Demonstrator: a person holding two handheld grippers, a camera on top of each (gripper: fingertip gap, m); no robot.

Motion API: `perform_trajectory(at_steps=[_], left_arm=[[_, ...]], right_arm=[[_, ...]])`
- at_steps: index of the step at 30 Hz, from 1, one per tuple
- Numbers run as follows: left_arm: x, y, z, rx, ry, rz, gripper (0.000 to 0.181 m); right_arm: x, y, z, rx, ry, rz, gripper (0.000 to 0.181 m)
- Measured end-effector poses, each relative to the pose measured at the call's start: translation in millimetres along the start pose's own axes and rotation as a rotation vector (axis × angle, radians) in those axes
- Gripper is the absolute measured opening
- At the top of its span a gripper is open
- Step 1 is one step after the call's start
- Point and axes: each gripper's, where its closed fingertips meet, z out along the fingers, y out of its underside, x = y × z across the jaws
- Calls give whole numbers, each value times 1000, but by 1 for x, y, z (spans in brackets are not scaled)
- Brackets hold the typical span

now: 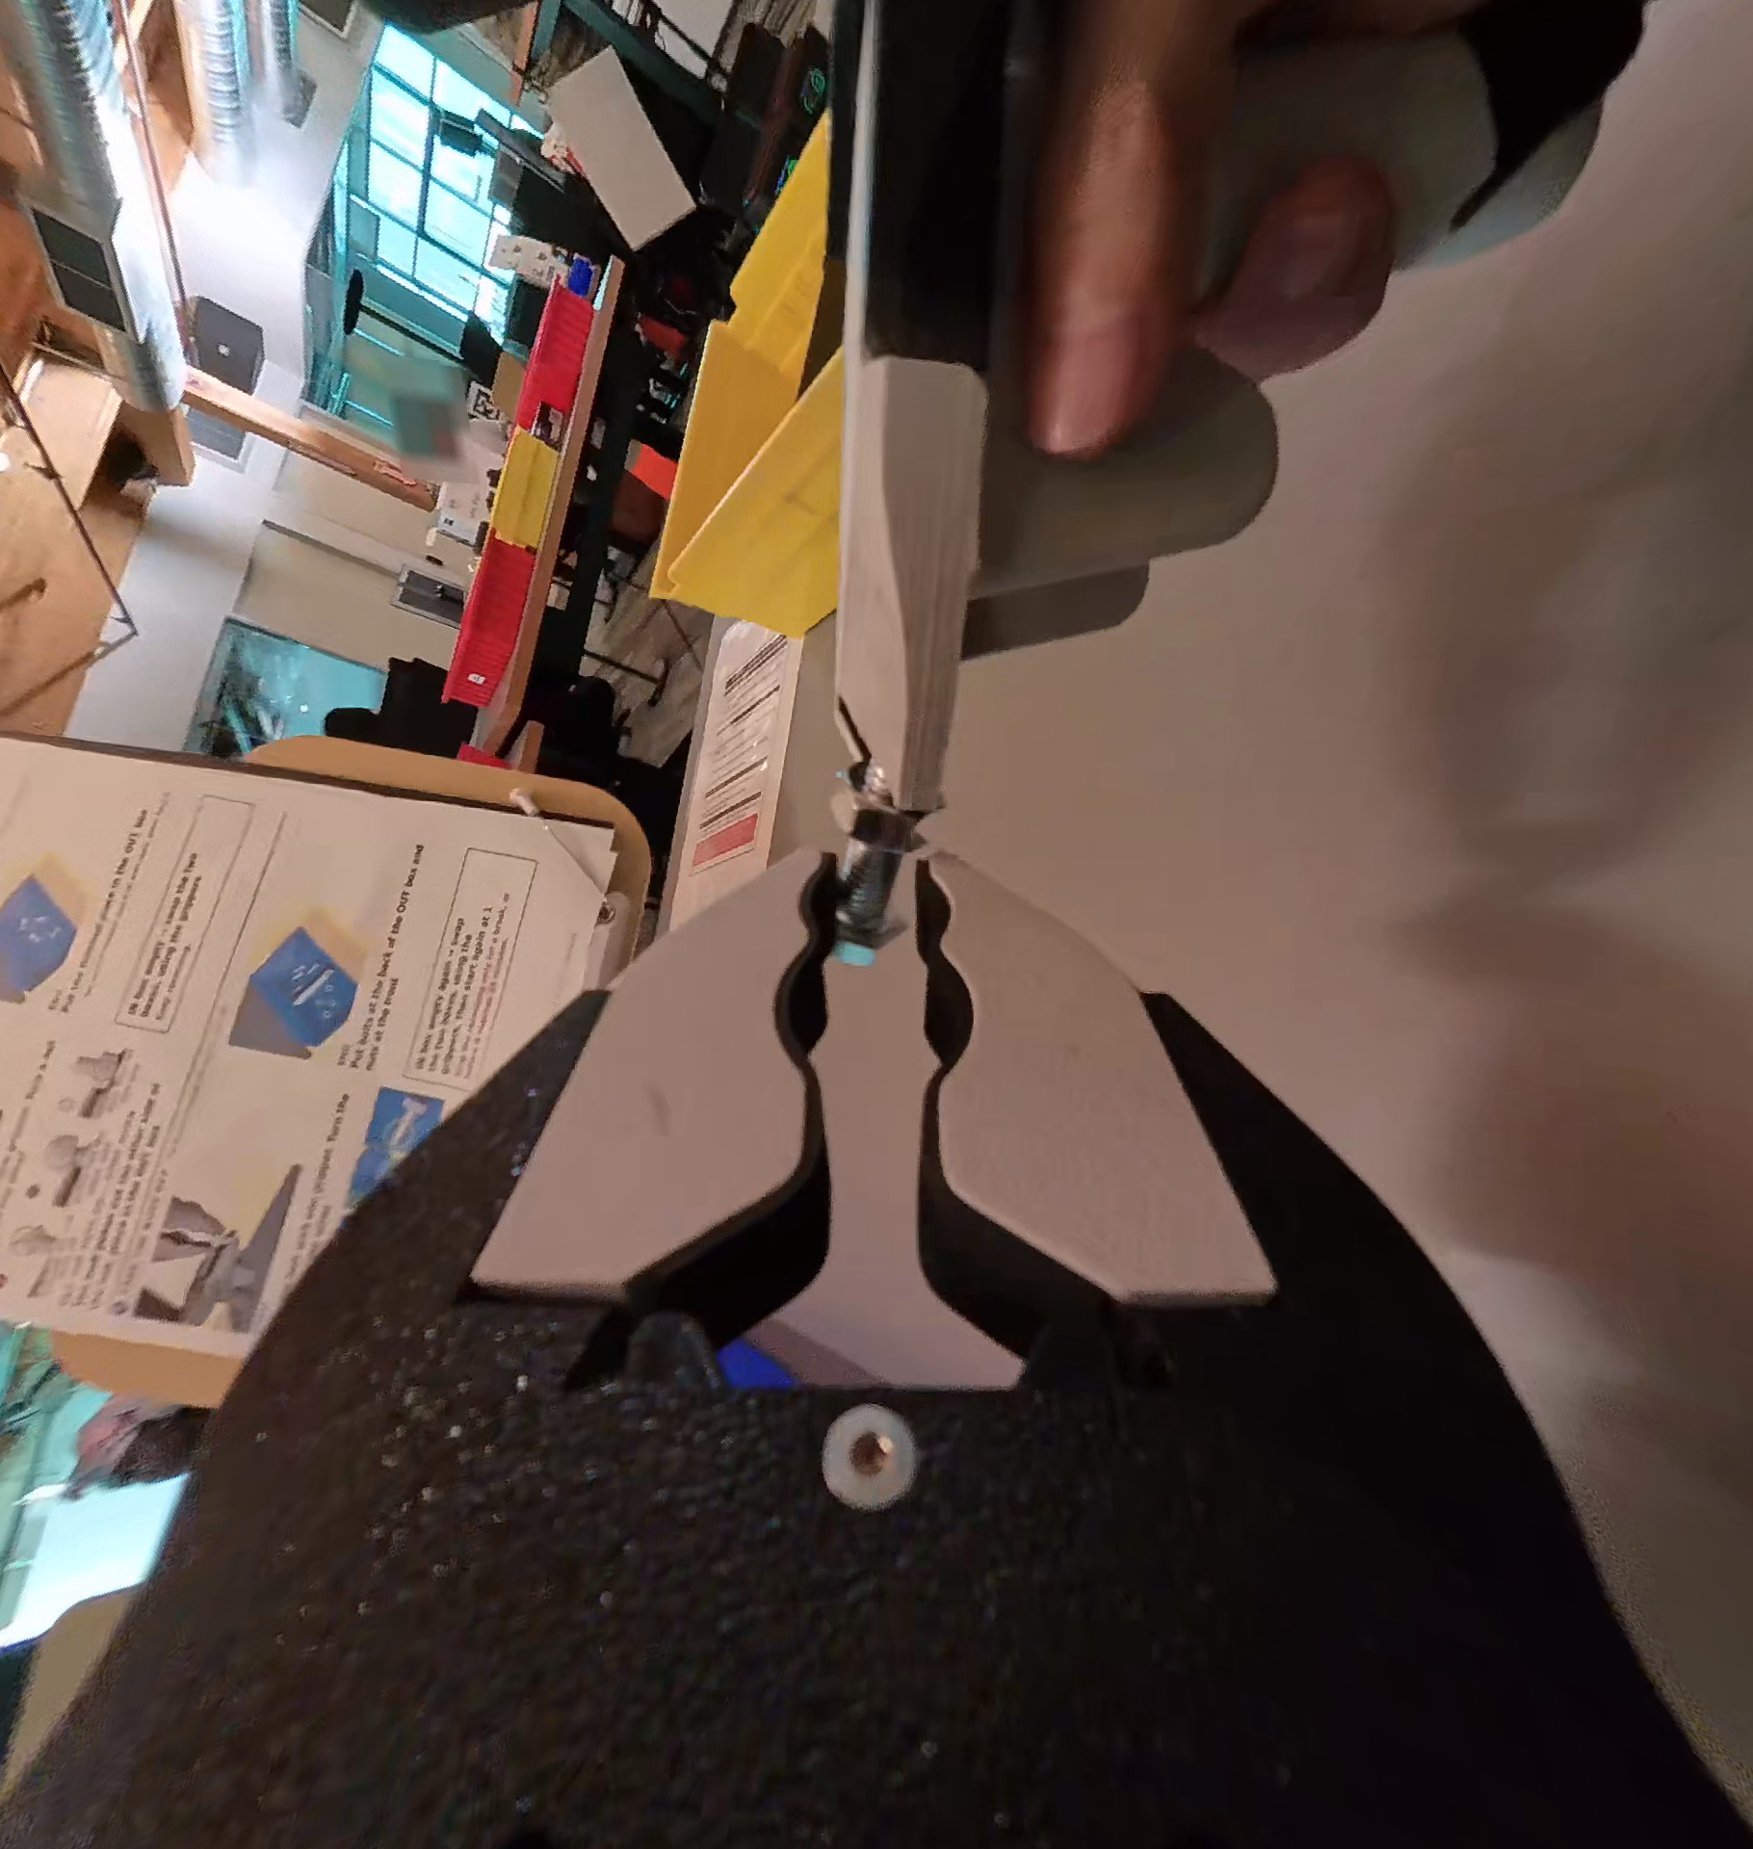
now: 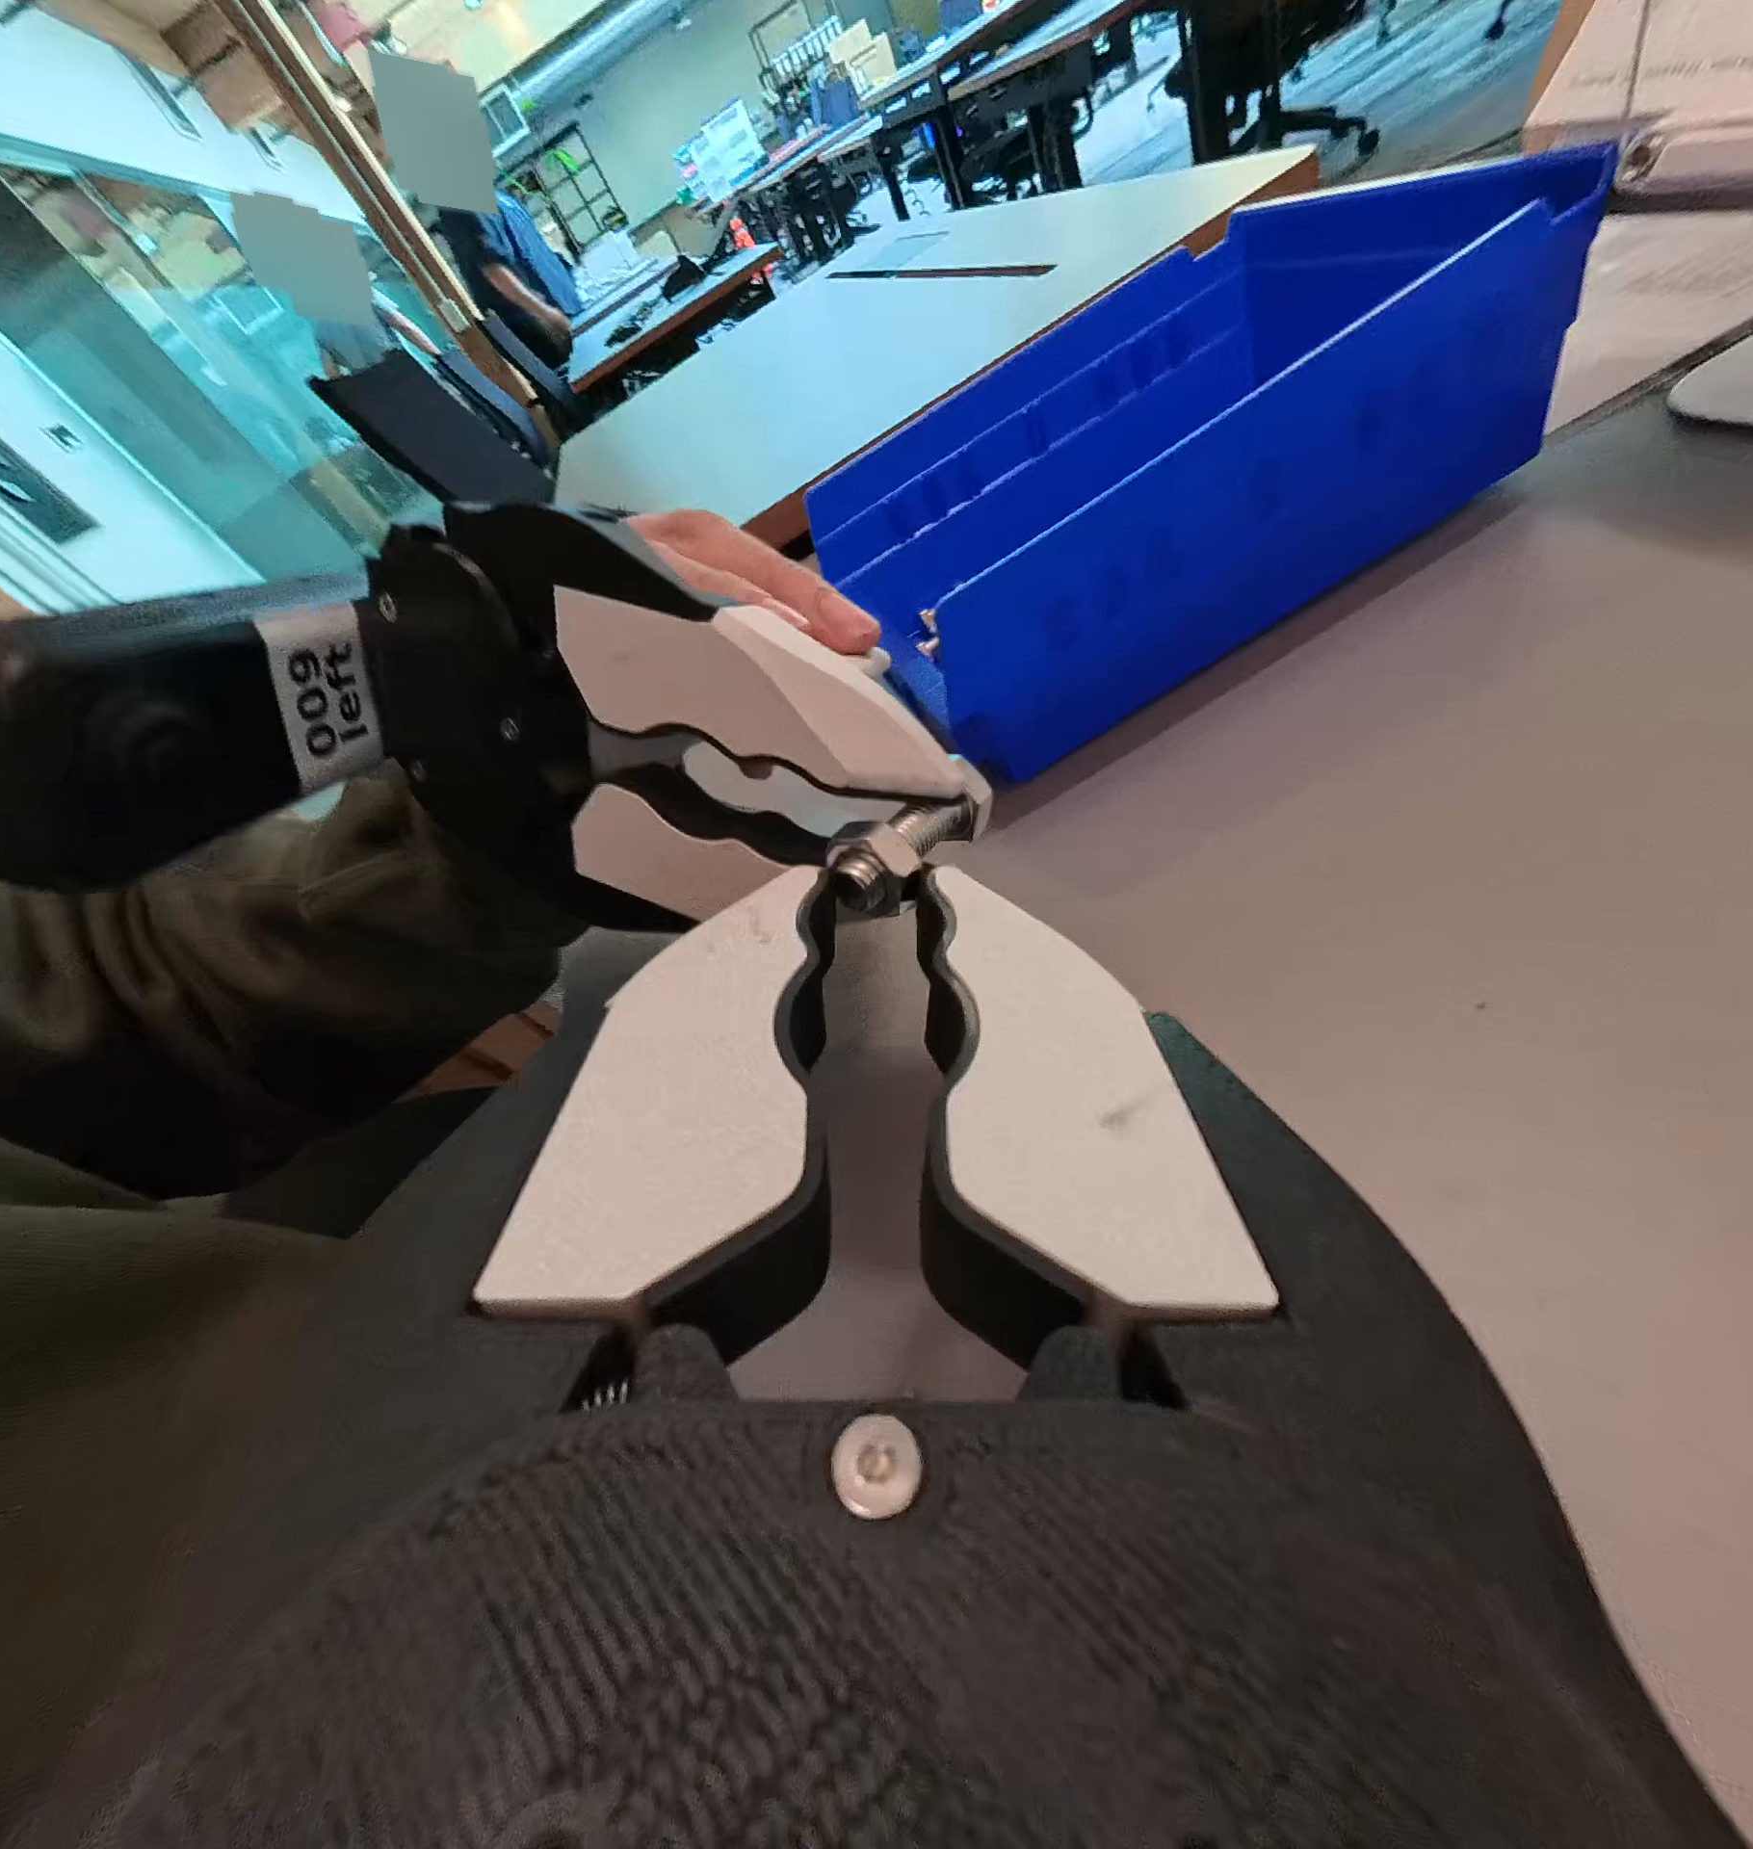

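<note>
In the left wrist view my left gripper [image 1: 872,885] is shut on a silver threaded bolt [image 1: 860,895], which sticks out past its tips. My right gripper [image 1: 893,785] comes in from above, held by a hand, and its tips pinch a silver nut [image 1: 864,790] on the bolt's far end. In the right wrist view my right gripper [image 2: 870,885] is shut on the nut [image 2: 872,862]. The left gripper [image 2: 958,810] reaches in from the left and grips the other end of the bolt [image 2: 928,828]. Both hold the assembly above the grey table [image 2: 1353,1001].
A blue plastic bin [image 2: 1253,450] lies on the table just behind the grippers, with small silver hardware [image 2: 928,632] inside. A printed instruction sheet on a clipboard [image 1: 232,1001] stands to the left. Yellow bins [image 1: 772,400] and shelving lie beyond. People stand in the background. Left and right tips are no more than a few centimetres apart.
</note>
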Motion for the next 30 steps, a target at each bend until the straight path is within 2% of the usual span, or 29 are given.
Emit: perform_trajectory(at_steps=[1,4,6,8,9,13,18,28,29,30], left_arm=[[2,3,2,-24,10,2,9],[2,7,8,-38,30,-181,9],[1,10,12,-26,58,-374,9],[4,6,15,14,111,-572,9],[5,2,16,46,134,-656,9],[3,-5,17,118,182,-852,9],[7,-16,15,191,229,-918,9],[5,-34,0,318,333,-946,9],[2,-34,-3,335,330,-952,9],[-1,-32,-5,337,320,-955,9]], right_arm=[[1,2,1,-10,-6,17,15],[8,1,2,18,32,-11,16],[13,-4,1,74,69,-85,17],[18,-15,-4,166,124,-169,28],[16,-18,-6,188,123,-206,28],[13,-15,-4,171,146,-304,27],[15,-18,-3,175,205,-364,24],[-7,-15,-21,157,-14,-453,19],[0,-18,-27,168,19,-444,18],[15,-21,-33,173,103,-430,7]])
